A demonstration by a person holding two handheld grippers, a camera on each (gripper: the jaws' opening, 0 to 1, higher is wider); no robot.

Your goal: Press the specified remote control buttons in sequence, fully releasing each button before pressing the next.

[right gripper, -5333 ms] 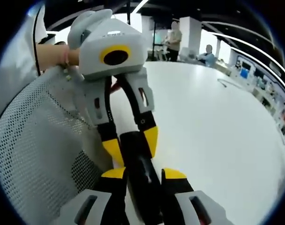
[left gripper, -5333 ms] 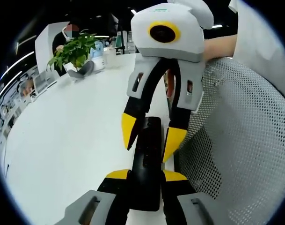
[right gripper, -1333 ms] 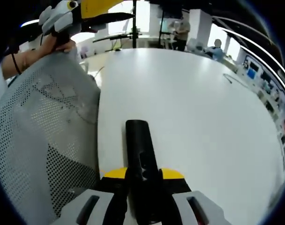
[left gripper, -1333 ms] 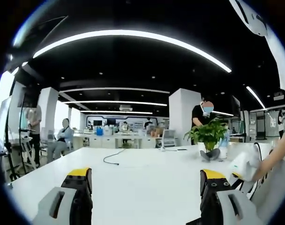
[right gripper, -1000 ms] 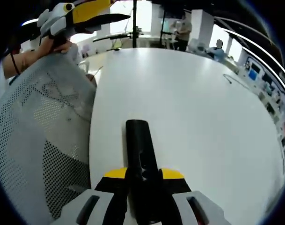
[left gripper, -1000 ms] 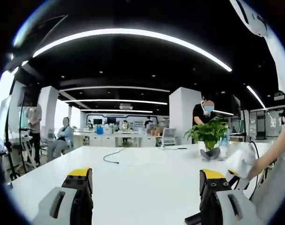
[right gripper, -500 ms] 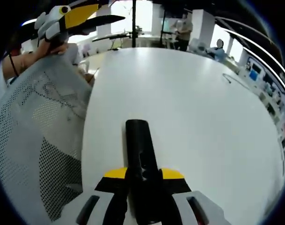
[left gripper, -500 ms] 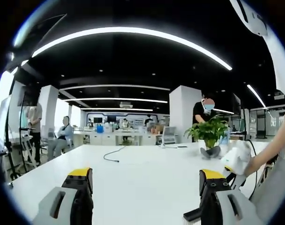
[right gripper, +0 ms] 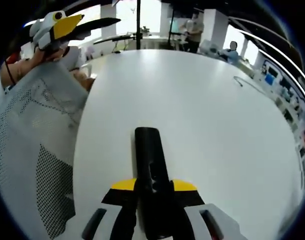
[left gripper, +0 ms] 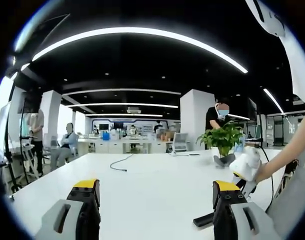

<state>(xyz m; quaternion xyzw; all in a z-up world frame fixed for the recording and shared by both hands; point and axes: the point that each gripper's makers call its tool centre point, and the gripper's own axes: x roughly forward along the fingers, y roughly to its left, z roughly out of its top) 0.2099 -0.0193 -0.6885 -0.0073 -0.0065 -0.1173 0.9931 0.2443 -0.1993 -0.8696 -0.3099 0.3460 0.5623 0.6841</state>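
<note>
In the right gripper view a long black remote control [right gripper: 149,165] runs straight away from me over the white table [right gripper: 217,130], and my right gripper [right gripper: 153,186] is shut on its near half. My left gripper [right gripper: 62,25] is held up at the far left by a hand, apart from the remote. In the left gripper view my left gripper [left gripper: 156,192] stands wide open above the table [left gripper: 142,190] with nothing between its yellow-tipped fingers [left gripper: 85,185]. At the right edge, my right gripper [left gripper: 245,167] carries the remote's dark end [left gripper: 205,220] low over the table.
A white mesh chair back [right gripper: 27,165] stands against the table's left edge. A potted plant [left gripper: 223,142] and a loose cable [left gripper: 119,164] lie on the far side of the table. People sit and stand in the office behind.
The right gripper with the remote has moved further over the table, away from the chair, and comes further into the left gripper view. The left gripper has stayed open and raised.
</note>
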